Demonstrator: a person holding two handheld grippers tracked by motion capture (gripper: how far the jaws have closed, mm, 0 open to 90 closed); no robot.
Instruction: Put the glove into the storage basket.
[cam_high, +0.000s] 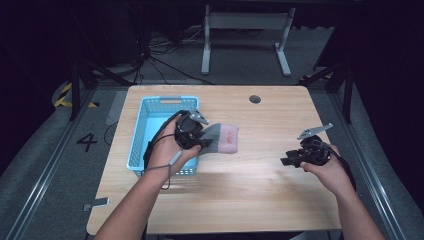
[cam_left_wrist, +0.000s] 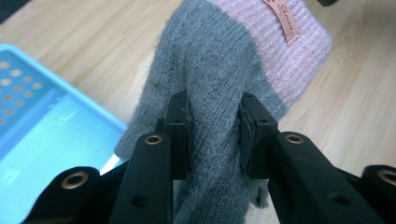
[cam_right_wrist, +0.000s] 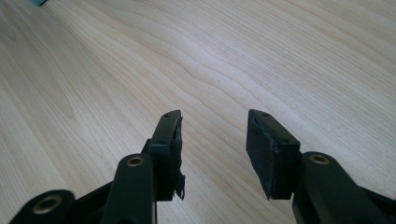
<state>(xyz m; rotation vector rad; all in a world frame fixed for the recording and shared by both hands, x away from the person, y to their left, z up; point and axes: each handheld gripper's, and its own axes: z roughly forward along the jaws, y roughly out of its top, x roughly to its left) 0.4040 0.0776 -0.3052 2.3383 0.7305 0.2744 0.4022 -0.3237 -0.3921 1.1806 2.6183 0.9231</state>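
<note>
Sock (cam_left_wrist: 219, 88), pinched in the left gripper's (cam_high: 196, 136) closed fingers (cam_left_wrist: 180, 135) at the basket's (cam_high: 145, 120) three o'clock rim, might snag there; right gripper (cam_right_wrist: 212, 140) gapes empty above the counter (cam_high: 260, 170).

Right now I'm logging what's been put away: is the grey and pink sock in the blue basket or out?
Out. The sock lies on the table beside the basket, pinched by the left gripper.
</note>
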